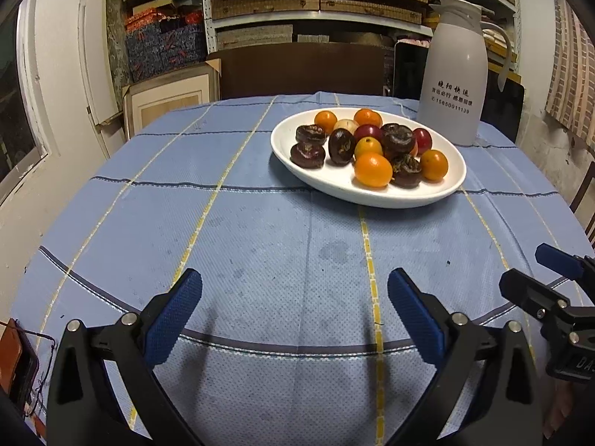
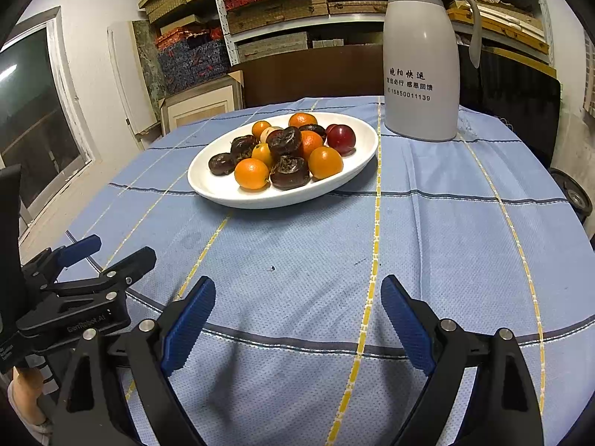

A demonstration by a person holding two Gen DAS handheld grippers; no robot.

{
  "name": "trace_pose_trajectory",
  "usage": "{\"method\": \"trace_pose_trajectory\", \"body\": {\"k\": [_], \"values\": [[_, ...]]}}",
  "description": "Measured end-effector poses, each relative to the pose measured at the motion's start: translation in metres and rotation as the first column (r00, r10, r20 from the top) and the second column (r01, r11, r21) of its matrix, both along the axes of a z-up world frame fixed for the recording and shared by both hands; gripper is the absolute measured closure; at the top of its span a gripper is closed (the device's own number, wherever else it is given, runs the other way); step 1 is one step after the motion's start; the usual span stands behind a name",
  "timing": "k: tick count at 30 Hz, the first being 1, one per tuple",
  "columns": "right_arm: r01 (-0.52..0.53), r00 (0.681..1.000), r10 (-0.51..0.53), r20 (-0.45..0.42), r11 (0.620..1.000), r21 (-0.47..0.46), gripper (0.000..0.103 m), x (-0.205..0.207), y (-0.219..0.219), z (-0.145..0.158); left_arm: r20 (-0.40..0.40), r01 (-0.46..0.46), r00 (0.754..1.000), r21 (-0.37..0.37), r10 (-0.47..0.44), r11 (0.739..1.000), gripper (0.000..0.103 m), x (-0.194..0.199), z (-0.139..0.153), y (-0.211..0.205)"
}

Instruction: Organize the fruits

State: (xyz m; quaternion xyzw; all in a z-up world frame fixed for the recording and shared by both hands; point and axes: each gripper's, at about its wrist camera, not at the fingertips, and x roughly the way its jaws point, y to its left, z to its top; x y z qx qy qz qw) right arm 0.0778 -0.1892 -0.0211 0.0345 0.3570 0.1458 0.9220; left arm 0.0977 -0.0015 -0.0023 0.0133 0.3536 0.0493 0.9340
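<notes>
Left tongs (image 1: 293, 290) spread, empty; right tongs (image 2: 297, 297) spread, empty; fruit on white plate (image 2: 223, 189) ahead

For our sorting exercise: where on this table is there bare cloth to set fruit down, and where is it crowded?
Free: the blue tablecloth between the white plate and both open grippers, left and right; also left of the plate. Crowded: the plate, heaped with fruit, and the far corner by the white jug.

left gripper (image 1: 293, 290) open over tablecloth (image 1: 260, 223) | fruits (image 1: 372, 148) on plate (image 1: 334, 186) | jug (image 1: 455, 74) behind
</notes>
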Motion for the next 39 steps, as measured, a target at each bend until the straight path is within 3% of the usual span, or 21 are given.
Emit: {"method": "trace_pose_trajectory", "body": {"k": [13, 23, 27, 28, 30, 32, 34, 39], "values": [[-0.006, 1.000, 0.005, -0.018, 1.000, -0.024, 0.008, 0.002, 0.003, -0.004, -0.014, 0.024, 1.000, 0.042, -0.023, 0.999, 0.005, 0.001, -0.004, -0.008], [0.015, 0.985, -0.028, -0.171, 0.997, -0.078, 0.003, 0.019, 0.006, -0.030, -0.225, 0.080, 0.971, -0.010, -0.080, 0.997, 0.005, 0.029, -0.035, -0.011], [0.016, 0.986, -0.030, -0.165, 0.996, -0.089, 0.004, 0.018, 0.008, -0.029, -0.229, 0.079, 0.970, -0.041, -0.086, 0.996, 0.005, 0.030, -0.036, -0.008], [0.028, 0.988, -0.039, -0.149, 0.997, -0.076, 0.004, 0.017, 0.005, -0.025, -0.220, 0.080, 0.972, -0.044, -0.088, 0.996, 0.005, 0.028, -0.033, -0.008], [0.058, 0.998, -0.059, -0.034, 0.998, -0.020, 0.004, 0.004, -0.003, -0.007, -0.142, 0.100, 0.985, -0.020, -0.102, 0.995, 0.005, 0.020, -0.020, -0.013], [0.073, 0.994, -0.072, 0.077, 0.997, -0.008, 0.004, -0.006, -0.008, 0.012, -0.029, 0.110, 0.994, 0.083, -0.108, 0.990, 0.005, 0.008, -0.001, -0.024], [0.079, 0.994, -0.078, 0.081, 0.997, -0.005, 0.004, -0.005, -0.010, 0.017, 0.031, 0.124, 0.991, 0.111, -0.128, 0.986, 0.005, 0.001, 0.011, -0.030], [0.095, 0.995, -0.097, 0.037, 0.994, 0.053, 0.004, 0.002, -0.020, 0.014, 0.047, 0.147, 0.987, 0.069, -0.151, 0.987, 0.005, -0.001, 0.020, -0.031]]}}
